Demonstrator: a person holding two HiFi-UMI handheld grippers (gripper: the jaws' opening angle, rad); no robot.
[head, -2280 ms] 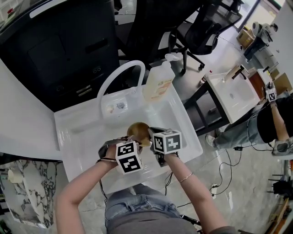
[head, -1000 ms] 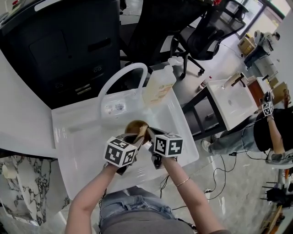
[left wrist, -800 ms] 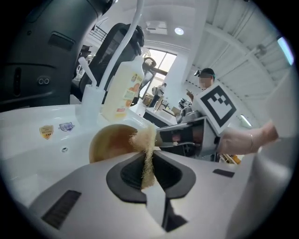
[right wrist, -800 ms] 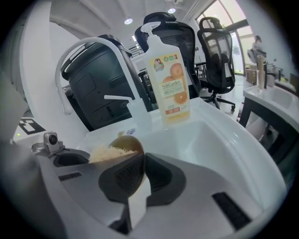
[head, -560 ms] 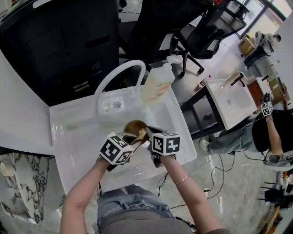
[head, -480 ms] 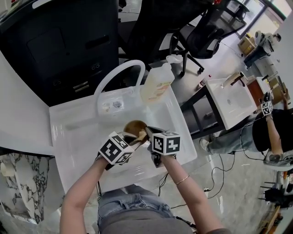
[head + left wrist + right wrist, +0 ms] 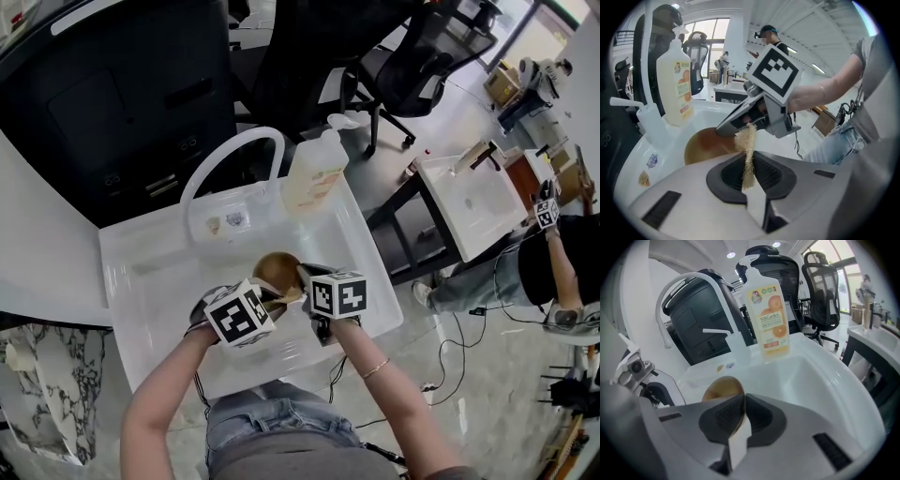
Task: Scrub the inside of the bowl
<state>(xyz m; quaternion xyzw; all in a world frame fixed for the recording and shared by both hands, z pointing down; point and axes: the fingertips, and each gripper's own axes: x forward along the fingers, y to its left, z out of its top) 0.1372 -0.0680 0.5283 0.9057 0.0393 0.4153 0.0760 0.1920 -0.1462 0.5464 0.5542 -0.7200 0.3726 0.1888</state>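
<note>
**A:** anyone seeing where the bowl (image 7: 274, 269) is sitting rn?

**B:** yeah, it's tilting up inside the white sink (image 7: 150, 272), roughly mid-basin, at about 12 o'clock from the two marker cubes in the head view. The right gripper (image 7: 740, 418) is pinching its rim.

**A:** and the other one?

**B:** the left gripper (image 7: 749, 171) is clamping a tan scrubber (image 7: 748, 150) strip, with its jaws pressing tight on it. The strip is poking up right beside the right gripper's tip. A soap bottle (image 7: 314, 178) is standing at the sink's 1 o'clock corner, next to the faucet (image 7: 225, 155).
</note>
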